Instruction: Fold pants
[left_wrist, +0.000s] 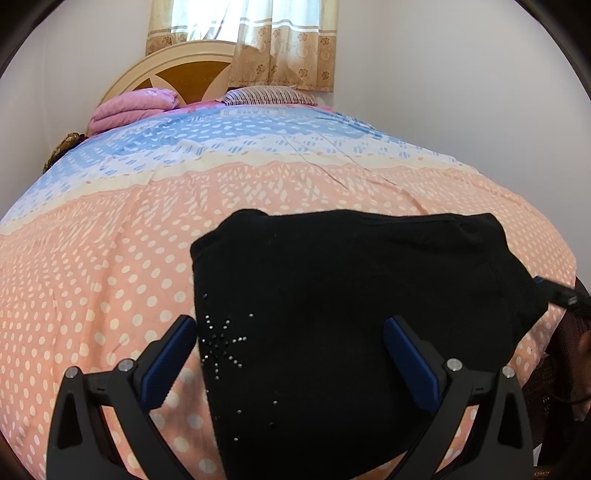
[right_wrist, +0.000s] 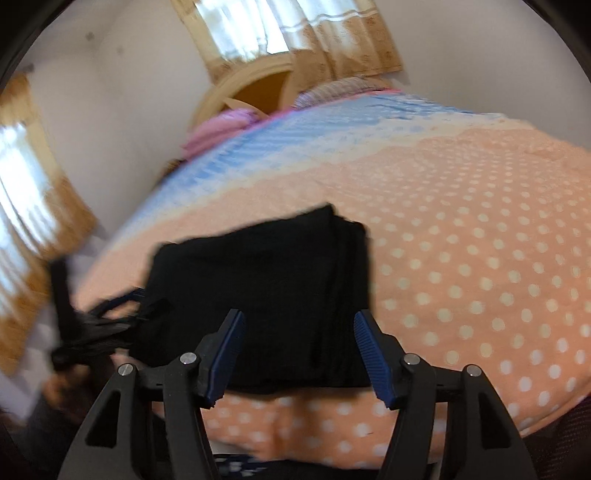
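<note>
The black pants lie folded into a compact, flat bundle on the near part of the bed. Small rhinestones sparkle near their left edge. Layered folds stack along the right side.

Bed: folded black pants, pink blanket, striped pillow.

Bedspread open L + beyond pants; pillows far back.

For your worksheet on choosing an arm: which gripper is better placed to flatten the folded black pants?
Probably the left gripper: open, with its fingers straddling the black pants close up. The right gripper, also open, faces them too, but its view is motion-blurred.
</note>
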